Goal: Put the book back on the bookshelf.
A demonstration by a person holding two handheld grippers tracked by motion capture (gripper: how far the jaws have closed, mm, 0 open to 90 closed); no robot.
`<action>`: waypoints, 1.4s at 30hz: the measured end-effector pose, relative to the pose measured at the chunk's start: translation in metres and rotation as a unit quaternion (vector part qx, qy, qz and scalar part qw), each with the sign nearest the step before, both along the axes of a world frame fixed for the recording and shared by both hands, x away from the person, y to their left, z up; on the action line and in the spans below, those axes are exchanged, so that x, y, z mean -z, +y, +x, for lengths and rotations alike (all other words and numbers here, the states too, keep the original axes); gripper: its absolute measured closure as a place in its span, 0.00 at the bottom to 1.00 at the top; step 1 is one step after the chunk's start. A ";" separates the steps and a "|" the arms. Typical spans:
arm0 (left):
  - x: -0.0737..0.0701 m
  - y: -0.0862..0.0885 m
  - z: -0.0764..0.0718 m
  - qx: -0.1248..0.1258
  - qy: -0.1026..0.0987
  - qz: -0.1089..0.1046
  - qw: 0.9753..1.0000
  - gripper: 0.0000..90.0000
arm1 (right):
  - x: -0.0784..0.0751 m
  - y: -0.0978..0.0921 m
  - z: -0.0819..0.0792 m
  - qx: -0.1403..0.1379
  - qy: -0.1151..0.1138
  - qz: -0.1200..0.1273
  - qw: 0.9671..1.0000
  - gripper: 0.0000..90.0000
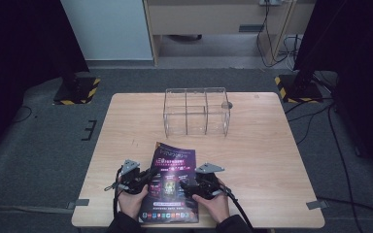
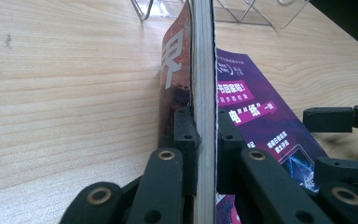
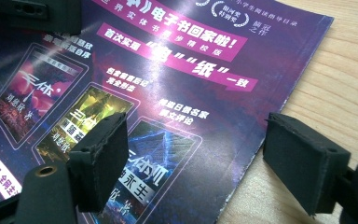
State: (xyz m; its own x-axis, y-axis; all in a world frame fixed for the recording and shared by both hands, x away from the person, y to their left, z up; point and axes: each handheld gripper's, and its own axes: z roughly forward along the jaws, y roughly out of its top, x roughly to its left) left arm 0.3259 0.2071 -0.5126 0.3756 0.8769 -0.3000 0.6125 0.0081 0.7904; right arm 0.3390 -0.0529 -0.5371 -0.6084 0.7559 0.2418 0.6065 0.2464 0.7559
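High view: I see the wooden table [image 1: 267, 145] with a purple magazine [image 1: 172, 184] lying at its near edge, between my two grippers. A clear acrylic organizer [image 1: 196, 111] stands toward the far edge, well apart from the magazine, with bare wood to either side and in between. My left gripper [image 1: 148, 175] meets the magazine's left edge; my right gripper [image 1: 187, 187] sits over its right half. Left gripper view: the jaws are clamped on the magazine's edge [image 2: 204, 93], the page block running upright between them, the cover falling away to the right. Right gripper view: the jaws stand spread wide, one over the printed cover [image 3: 135, 88], the other just past the cover's edge above bare wood, touching nothing I can make out.
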 end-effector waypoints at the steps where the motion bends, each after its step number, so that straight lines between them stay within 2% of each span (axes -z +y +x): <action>1: -0.001 -0.002 -0.001 -0.001 -0.004 0.006 1.000 0.92 | 0.000 -0.001 0.001 -0.002 0.000 0.002 1.000 0.24; 3: -0.005 -0.006 -0.004 -0.002 -0.014 0.020 1.000 0.92 | 0.000 -0.002 0.001 -0.005 0.002 0.003 1.000 0.22; 6: -0.008 -0.008 -0.007 -0.002 -0.023 0.019 1.000 0.93 | 0.000 -0.003 0.001 -0.008 -0.007 -0.002 1.000 0.21; 7: -0.012 -0.010 -0.009 0.000 -0.032 0.021 0.999 0.93 | -0.001 -0.005 0.000 -0.007 -0.023 -0.005 1.000 0.20; 8: -0.013 -0.011 -0.010 0.000 -0.036 0.021 0.999 0.93 | -0.002 -0.006 0.000 -0.007 -0.028 -0.006 1.000 0.20; 10: -0.015 -0.012 -0.012 -0.001 -0.041 0.021 0.999 0.93 | -0.003 -0.007 0.000 -0.008 -0.034 -0.004 0.999 0.20; 13: -0.021 -0.013 -0.016 -0.005 -0.060 0.014 0.998 0.93 | -0.006 -0.011 0.001 -0.007 -0.042 0.009 0.999 0.20; 18: -0.028 -0.012 -0.019 -0.006 -0.077 0.013 0.997 0.93 | -0.006 -0.014 0.004 -0.004 -0.037 0.014 0.999 0.20; 21: -0.035 -0.012 -0.023 -0.007 -0.095 0.009 0.995 0.93 | -0.007 -0.017 0.007 -0.007 -0.030 0.028 0.999 0.20; 22: -0.035 -0.012 -0.023 -0.007 -0.095 0.009 0.995 0.93 | -0.007 -0.017 0.007 -0.007 -0.030 0.028 0.999 0.20; 23: -0.039 -0.011 -0.026 -0.006 -0.105 0.008 0.994 0.93 | -0.008 -0.019 0.008 -0.010 -0.028 0.034 0.999 0.20; 24: -0.039 -0.011 -0.026 -0.006 -0.105 0.008 0.994 0.93 | -0.008 -0.019 0.008 -0.010 -0.028 0.034 0.999 0.20; 27: -0.044 -0.011 -0.030 -0.006 -0.121 0.008 0.993 0.93 | -0.012 -0.020 0.011 -0.014 -0.027 0.054 0.998 0.20; 34: -0.048 -0.011 -0.032 -0.006 -0.132 0.006 0.991 0.93 | -0.013 -0.017 0.013 -0.025 -0.019 0.063 0.997 0.21; 39: -0.051 -0.012 -0.034 -0.004 -0.140 0.006 0.990 0.93 | -0.011 -0.013 0.015 -0.044 -0.015 0.064 0.997 0.21; 42: -0.053 -0.013 -0.035 -0.002 -0.143 0.005 0.990 0.93 | -0.008 -0.010 0.016 -0.051 -0.003 0.066 0.996 0.21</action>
